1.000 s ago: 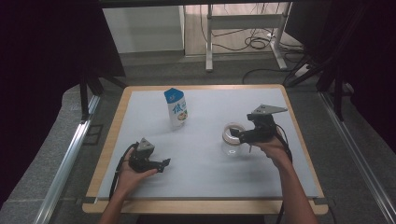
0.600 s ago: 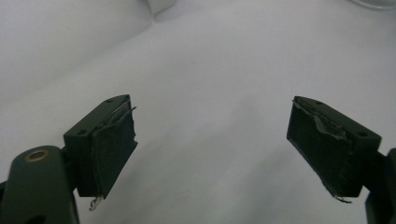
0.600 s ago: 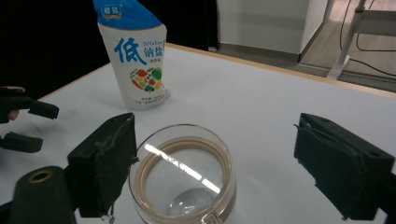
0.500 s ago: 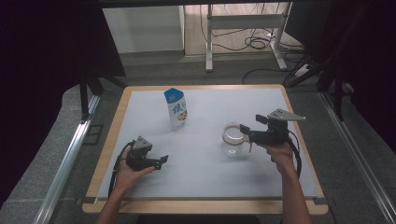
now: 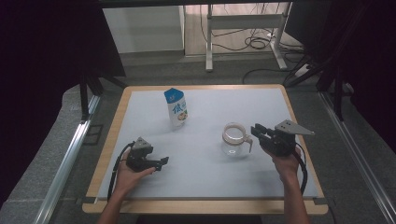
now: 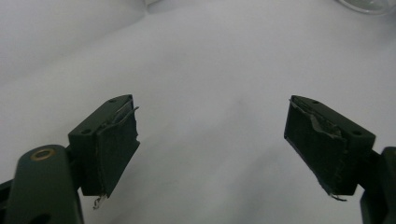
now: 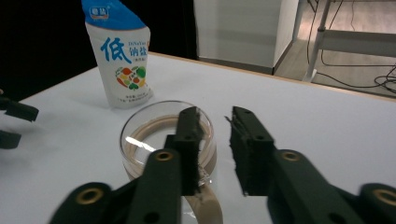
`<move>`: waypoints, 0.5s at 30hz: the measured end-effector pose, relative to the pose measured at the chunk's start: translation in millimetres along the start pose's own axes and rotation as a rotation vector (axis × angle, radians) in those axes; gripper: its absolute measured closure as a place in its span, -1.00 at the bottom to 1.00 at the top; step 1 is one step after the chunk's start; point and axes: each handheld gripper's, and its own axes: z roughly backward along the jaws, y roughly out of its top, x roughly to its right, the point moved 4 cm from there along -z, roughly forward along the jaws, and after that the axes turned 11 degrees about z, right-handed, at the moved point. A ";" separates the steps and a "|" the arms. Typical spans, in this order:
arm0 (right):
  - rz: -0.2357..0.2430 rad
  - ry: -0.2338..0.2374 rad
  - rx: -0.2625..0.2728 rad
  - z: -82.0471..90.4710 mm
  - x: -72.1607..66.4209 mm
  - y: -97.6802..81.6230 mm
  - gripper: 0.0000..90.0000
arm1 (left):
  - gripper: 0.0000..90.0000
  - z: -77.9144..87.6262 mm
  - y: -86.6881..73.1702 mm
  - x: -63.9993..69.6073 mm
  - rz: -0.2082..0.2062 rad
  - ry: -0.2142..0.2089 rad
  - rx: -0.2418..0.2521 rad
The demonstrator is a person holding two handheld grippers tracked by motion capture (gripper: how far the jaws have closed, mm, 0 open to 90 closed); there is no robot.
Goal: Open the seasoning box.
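A clear glass jar (image 5: 235,139) with a beige rim and handle stands right of the middle of the white table (image 5: 261,105); it is also in the right gripper view (image 7: 154,135). My right gripper (image 5: 256,129) is level just to the right of the jar. Its jaws (image 7: 215,114) have just been closing and stand a narrow gap apart with nothing between the pads. The jar's handle (image 7: 208,208) lies below them. A blue and white salt pouch (image 5: 176,108) stands upright farther back. My left gripper (image 5: 162,163) rests near the front left, its jaws (image 6: 212,109) wide open over bare table.
The table's wooden edge (image 5: 205,206) runs along the front. Beyond the far edge stand a metal desk frame (image 5: 243,21) and cables (image 5: 259,43) on the floor. Dark curtains hang at both sides, and a metal rail (image 5: 65,163) runs along the left.
My right gripper has drawn back to the right, off the jar, and its jaws have narrowed. The jar stays standing on the table. The left gripper has kept still.
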 end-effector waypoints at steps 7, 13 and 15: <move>0.045 0.005 -0.012 1.3 -8.7 4.1 0.99 | -0.63 -2.2 2.3 1.7 -0.010 0.003 0.003; 0.054 0.013 -0.037 -2.0 -14.4 0.9 0.99 | -0.64 -6.5 1.4 3.3 -0.017 0.002 -0.007; 0.053 0.015 -0.041 -3.7 -14.8 -0.2 0.99 | -0.65 -6.6 1.5 3.8 -0.018 0.001 -0.006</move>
